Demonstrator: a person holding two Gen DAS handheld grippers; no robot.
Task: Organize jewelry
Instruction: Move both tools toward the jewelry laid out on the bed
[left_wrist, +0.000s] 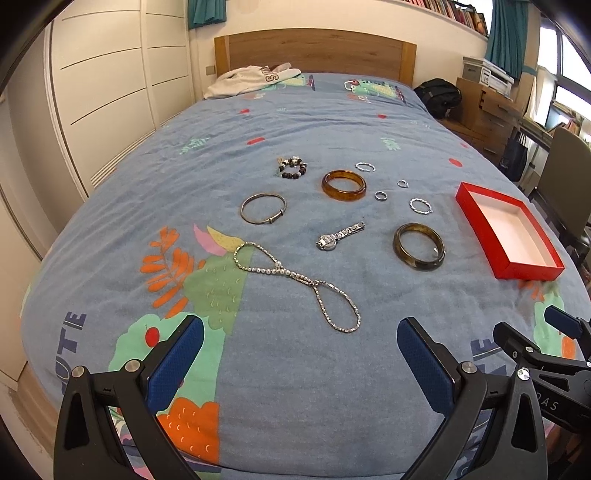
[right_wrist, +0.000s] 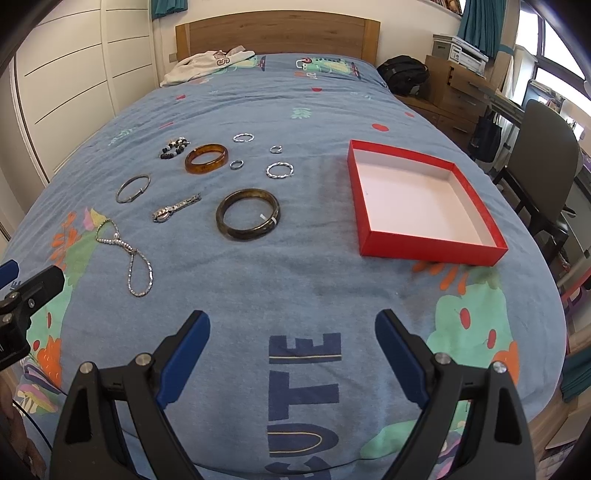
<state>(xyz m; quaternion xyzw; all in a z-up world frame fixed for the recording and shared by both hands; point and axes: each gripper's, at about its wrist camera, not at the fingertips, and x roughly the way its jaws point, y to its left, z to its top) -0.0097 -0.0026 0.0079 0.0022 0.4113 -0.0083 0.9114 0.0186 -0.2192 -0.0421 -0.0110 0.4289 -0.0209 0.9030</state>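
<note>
Jewelry lies spread on a blue bedspread (left_wrist: 295, 369): a pearl-and-crystal necklace (left_wrist: 295, 275) (right_wrist: 125, 254), a silver watch (left_wrist: 338, 236) (right_wrist: 173, 208), a dark bangle (left_wrist: 419, 246) (right_wrist: 247, 214), an amber bangle (left_wrist: 343, 184) (right_wrist: 205, 158), a thin silver bangle (left_wrist: 263, 208), a bead bracelet (left_wrist: 292, 168) and several small silver rings (left_wrist: 420, 206). A red box (left_wrist: 508, 229) (right_wrist: 417, 203), white inside and empty, sits to the right. My left gripper (left_wrist: 300, 350) is open, just short of the necklace. My right gripper (right_wrist: 291, 343) is open over bare bedspread.
A wooden headboard (left_wrist: 314, 50) and white clothing (left_wrist: 251, 79) are at the far end. A white wardrobe (left_wrist: 110, 92) is left. A black bag (right_wrist: 402, 74), wooden drawers (right_wrist: 458, 92) and a dark chair (right_wrist: 546, 155) stand right of the bed.
</note>
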